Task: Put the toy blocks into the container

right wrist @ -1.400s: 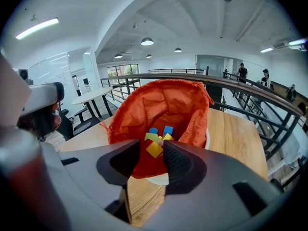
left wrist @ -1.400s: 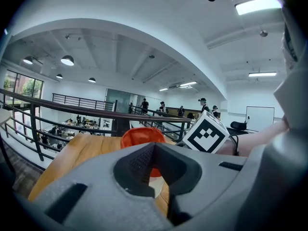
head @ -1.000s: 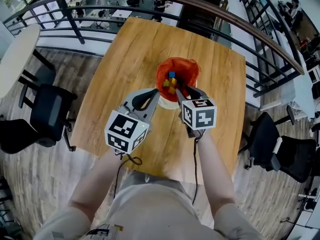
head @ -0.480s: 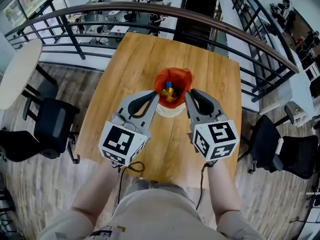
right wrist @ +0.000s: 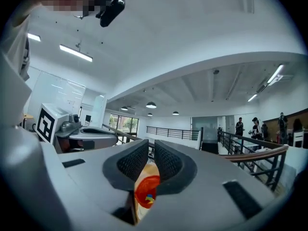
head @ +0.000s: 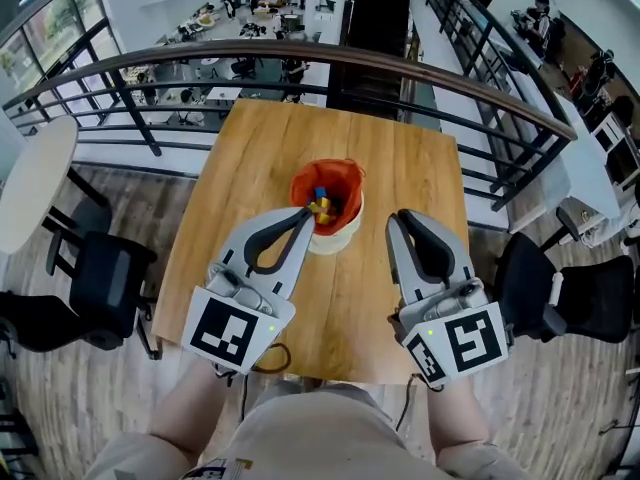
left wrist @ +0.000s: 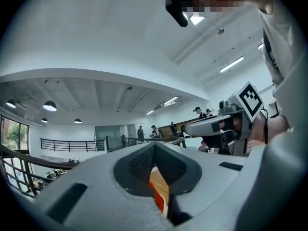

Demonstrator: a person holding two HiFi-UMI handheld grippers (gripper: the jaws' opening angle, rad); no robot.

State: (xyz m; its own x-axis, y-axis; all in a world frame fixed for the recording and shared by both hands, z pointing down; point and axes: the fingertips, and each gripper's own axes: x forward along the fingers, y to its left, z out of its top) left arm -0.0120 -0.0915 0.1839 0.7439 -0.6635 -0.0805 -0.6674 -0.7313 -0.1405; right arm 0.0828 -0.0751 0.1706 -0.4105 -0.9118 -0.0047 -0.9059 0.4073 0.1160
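Just beyond left gripper (head: 304,213), blocks (head: 320,206)

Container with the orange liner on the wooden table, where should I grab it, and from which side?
Probably the container's white lower wall, coming in level from the near side, where it shows bare below the liner. The orange liner looks crumpled and loose over the rim, and toy blocks sit inside, so a rim pinch seems less sure.
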